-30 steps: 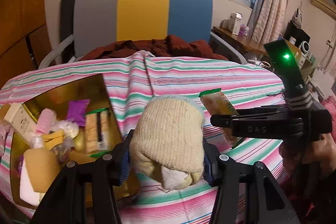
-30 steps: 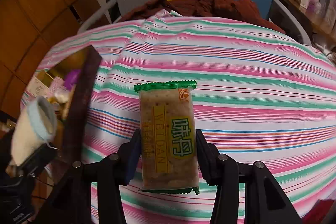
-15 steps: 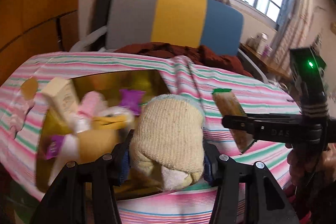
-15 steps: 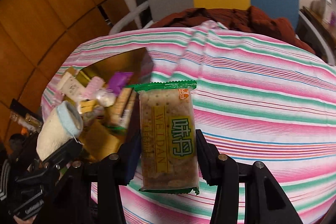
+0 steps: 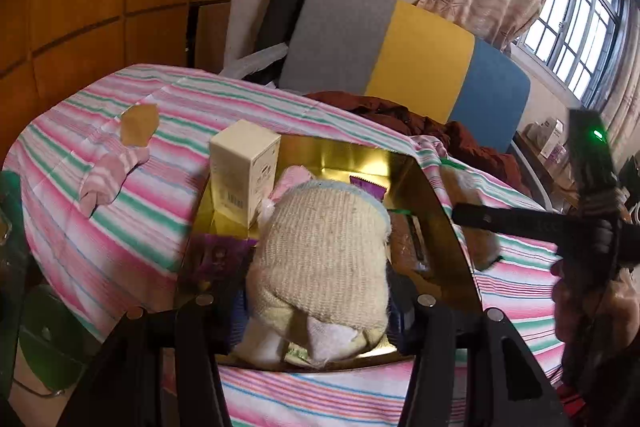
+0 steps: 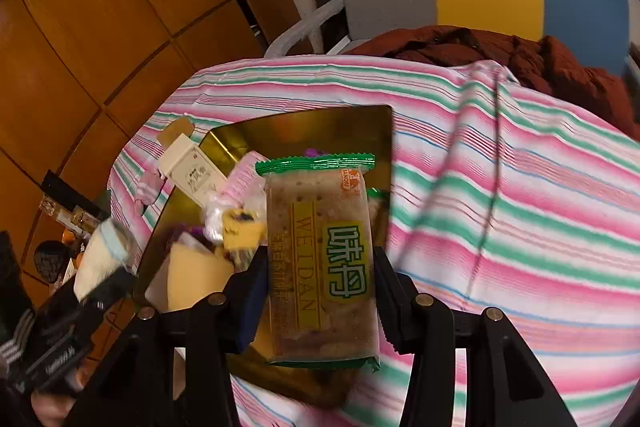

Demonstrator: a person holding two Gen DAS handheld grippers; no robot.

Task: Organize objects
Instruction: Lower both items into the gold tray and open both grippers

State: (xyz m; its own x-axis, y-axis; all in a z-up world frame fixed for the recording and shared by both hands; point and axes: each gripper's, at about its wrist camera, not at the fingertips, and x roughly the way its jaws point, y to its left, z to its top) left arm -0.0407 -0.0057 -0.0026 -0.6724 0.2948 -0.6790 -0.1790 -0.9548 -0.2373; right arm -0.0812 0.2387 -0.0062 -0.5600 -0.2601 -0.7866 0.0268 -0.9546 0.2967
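Observation:
My left gripper (image 5: 320,301) is shut on a rolled cream sock (image 5: 324,259) with a pale blue cuff, held above the gold tray (image 5: 444,223). My right gripper (image 6: 320,291) is shut on a green-edged biscuit packet (image 6: 320,259), held over the right side of the gold tray (image 6: 376,131). The tray holds a cream carton (image 5: 244,171), purple wrappers (image 5: 220,255), a yellow block (image 6: 196,275) and other small items. The right gripper also shows at the right of the left wrist view (image 5: 476,219), and the left gripper with its sock at the lower left of the right wrist view (image 6: 100,259).
The tray lies on a pink, green and white striped cloth (image 6: 520,187). A pink striped sock (image 5: 108,179) and a brown card piece (image 5: 138,125) lie on the cloth left of the tray. A grey, yellow and blue chair (image 5: 400,55) with dark red clothing (image 6: 520,55) stands behind.
Both grippers have swung left, each keeping its hold. The sock and the biscuit packet now hang over the gold tray instead of over the bare cloth to its right.

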